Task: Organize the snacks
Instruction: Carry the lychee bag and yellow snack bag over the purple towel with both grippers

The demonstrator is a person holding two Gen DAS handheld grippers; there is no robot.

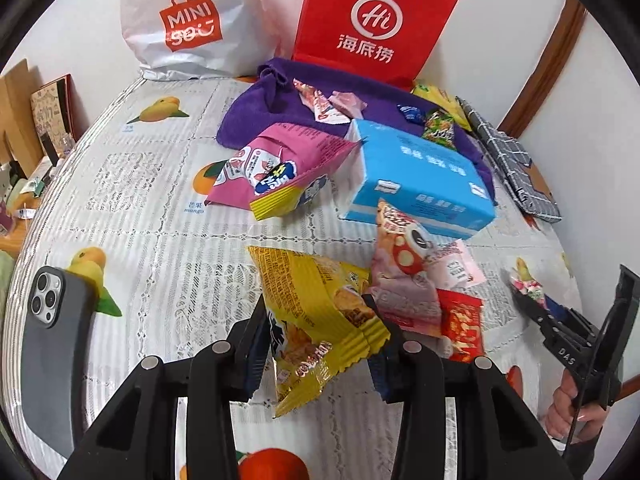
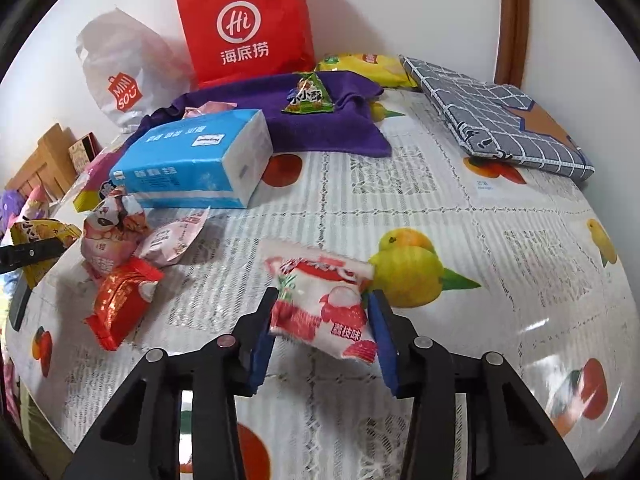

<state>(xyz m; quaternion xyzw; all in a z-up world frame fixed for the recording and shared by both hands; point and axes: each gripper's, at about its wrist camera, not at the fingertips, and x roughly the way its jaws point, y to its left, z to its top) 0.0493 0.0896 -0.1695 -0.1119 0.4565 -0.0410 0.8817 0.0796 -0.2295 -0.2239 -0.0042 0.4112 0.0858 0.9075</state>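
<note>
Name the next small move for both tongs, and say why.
Probably carry both packets to the snack pile. The left tongs are shut on the yellow snack packet, the right tongs on the lychee packet, and other snacks cluster by the blue tissue pack.

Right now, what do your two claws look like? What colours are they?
Both look the same. The left claw has matte black plastic arms with round silver rivets and blue pads on its fingers. The right claw matches: black angular arms, silver rivets, blue pads. Seen from the side, the right one shows white "DAS" lettering, a thin black cable, and a bare hand gripping its handle.
</note>
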